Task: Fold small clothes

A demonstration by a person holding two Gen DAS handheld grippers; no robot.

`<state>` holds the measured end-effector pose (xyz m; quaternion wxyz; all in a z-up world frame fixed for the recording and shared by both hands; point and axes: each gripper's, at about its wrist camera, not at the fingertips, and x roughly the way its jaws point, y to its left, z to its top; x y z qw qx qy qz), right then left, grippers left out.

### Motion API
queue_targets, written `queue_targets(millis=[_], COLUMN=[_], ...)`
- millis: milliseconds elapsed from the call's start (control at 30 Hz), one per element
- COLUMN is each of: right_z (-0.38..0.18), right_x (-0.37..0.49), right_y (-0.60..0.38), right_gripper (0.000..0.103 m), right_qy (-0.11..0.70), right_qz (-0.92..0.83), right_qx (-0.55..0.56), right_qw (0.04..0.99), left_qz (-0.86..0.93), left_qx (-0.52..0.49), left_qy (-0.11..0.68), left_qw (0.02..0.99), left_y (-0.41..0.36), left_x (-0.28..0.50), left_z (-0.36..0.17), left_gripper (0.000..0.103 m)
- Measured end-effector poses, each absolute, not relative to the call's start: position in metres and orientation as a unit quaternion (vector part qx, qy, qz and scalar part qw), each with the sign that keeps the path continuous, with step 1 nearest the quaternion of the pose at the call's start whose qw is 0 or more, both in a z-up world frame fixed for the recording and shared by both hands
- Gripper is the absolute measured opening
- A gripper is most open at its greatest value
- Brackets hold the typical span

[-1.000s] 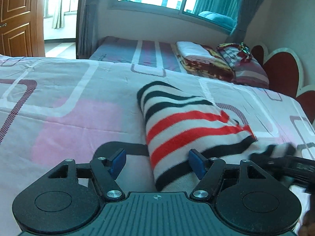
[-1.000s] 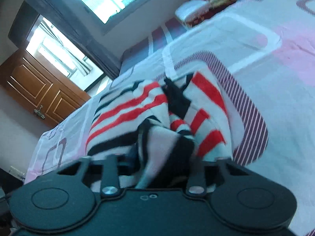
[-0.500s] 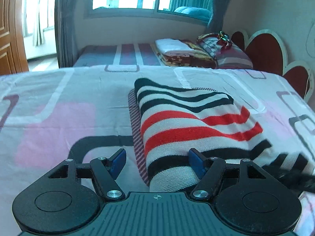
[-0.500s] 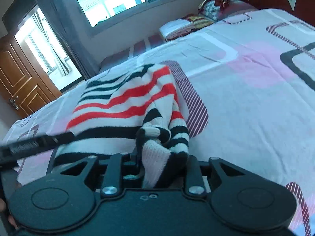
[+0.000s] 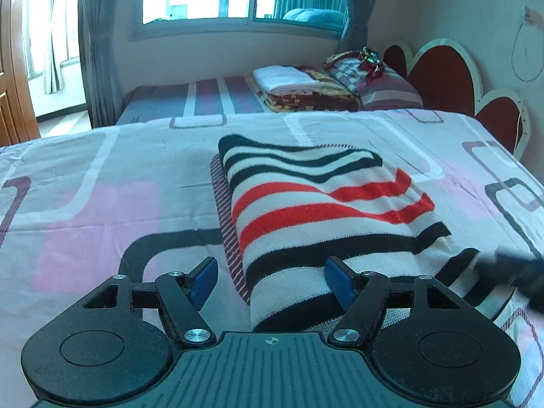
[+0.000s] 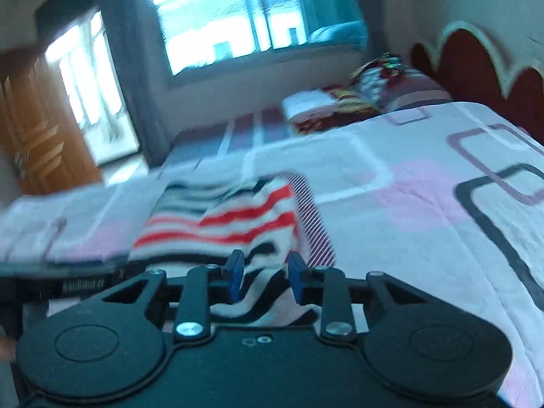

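A small knit sweater [image 5: 326, 210] with black, red and white stripes lies folded on the pink patterned bed sheet [image 5: 95, 210]. My left gripper [image 5: 272, 280] is open, its blue pads either side of the sweater's near left edge. In the blurred right wrist view the sweater [image 6: 234, 217] lies just ahead, and my right gripper [image 6: 265, 277] is open with a gap between its pads; the sweater's near edge lies below them, not pinched. The right gripper shows as a dark blur [image 5: 520, 268] at the sweater's right end.
Folded blankets [image 5: 299, 88] and a pillow [image 5: 377, 81] lie on a second bed under the window. A red scalloped headboard [image 5: 448, 74] stands at right. A wooden door [image 6: 37, 136] is at left. The left gripper's body [image 6: 54, 282] crosses the right view's left edge.
My right gripper has opened and let go of the sweater's sleeve end, which now lies flat. The left gripper stayed open and swung to face the sweater more squarely.
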<state>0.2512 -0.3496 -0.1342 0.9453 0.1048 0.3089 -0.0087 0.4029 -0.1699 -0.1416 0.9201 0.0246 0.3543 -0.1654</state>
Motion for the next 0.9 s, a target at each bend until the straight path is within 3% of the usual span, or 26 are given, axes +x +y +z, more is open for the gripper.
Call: queue_targets(millis=[100,167,433,600,900], right_z=[-0.166,-0.187,-0.151,-0.133,-0.154], right_x=[0.262,0.261,0.264,0.305,0.384], right_y=[-0.346,-0.356,-0.370,-0.362,-0.350], right_gripper=[0.029,0.029,0.036,0.036,0.034], right_qy=[0.371,0.393,0.350,0.335,0.358], right_qz=[-0.030,-0.033,-0.014,0.012,0.022], right_qx=[0.060,0.087,0.134,0.106,0.053], right_qw=[0.926,0.915,0.927,0.936,0.932], left_qz=[-0.172,-0.168,-0.164,-0.150,-0.134], left_qx=[0.031,0.045,0.026,0.028,0.026], left_qy=[0.359,0.350,0.353,0.350,0.388], left_qw=[0.917,0.920,0.921,0.924,0.911], left_y=[-0.173,-0.177,-0.171,-0.179,-0.187], left_x=[0.401,0.398,0.412,0.432,0.467], left_z=[-0.147,-0.146,-0.123,-0.116,-0.150], left_gripper=[0.070,0.070,0.070,0.070,0.071])
